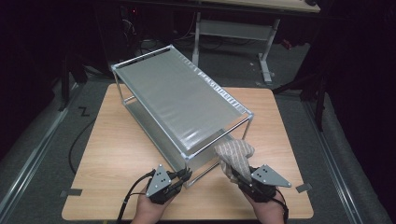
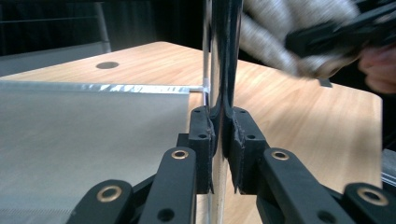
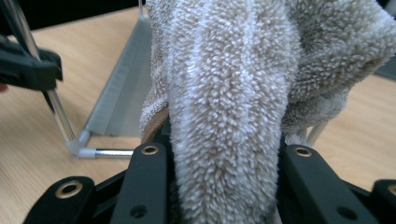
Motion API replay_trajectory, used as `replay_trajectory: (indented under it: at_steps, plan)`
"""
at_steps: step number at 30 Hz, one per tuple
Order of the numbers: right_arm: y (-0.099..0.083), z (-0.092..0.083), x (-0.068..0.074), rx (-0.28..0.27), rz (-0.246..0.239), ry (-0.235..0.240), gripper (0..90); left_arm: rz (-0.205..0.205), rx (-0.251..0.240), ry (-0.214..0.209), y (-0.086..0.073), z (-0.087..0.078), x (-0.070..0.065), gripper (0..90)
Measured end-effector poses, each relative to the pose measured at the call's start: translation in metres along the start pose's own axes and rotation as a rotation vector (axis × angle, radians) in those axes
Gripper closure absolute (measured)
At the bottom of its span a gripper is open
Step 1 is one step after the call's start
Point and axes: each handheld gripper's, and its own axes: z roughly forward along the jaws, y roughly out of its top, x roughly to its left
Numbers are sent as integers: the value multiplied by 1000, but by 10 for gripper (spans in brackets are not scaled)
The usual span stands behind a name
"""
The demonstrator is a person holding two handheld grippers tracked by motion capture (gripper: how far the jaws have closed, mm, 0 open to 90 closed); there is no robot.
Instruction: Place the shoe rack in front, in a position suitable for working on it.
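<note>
At six o'clock on the table (image 1: 116, 154), your left gripper (image 2: 219, 140) is clamped on the rack's (image 1: 177, 100) slick, stiff corner post (image 2: 223, 56). Right gripper (image 3: 224, 186) pinches the towel (image 1: 235, 156), at five o'clock: soft, light, bunchy. Grip it deep.

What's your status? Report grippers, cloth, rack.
Left gripper shut on near corner post of two-tier metal rack. Right gripper shut on beige terry cloth, bunched beside rack's near end. Nothing in the way.
</note>
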Motion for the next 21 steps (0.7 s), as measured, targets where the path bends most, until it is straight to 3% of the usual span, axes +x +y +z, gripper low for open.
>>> replay_trajectory:
  at_steps: [4,8,12,15,17,18,21]
  plan:
    - [10,-9,0,-53,5,-4,654,-8,1,21,-1,-3,2,794]
    - [25,-16,0,-111,-7,11,650,-18,34,39,-10,-5,1,677]
    - [40,-13,3,-150,-16,38,650,-5,87,63,-22,1,-3,644]
    - [50,-9,4,-168,-18,57,650,-6,100,71,-25,4,-3,643]
    - [62,-4,6,-198,-31,69,651,-8,116,57,-27,6,-3,712]
    - [68,-1,8,-210,-32,75,651,-8,124,47,-27,7,-3,801]
    - [82,11,16,-222,-53,103,652,-9,128,43,-27,6,-6,805]
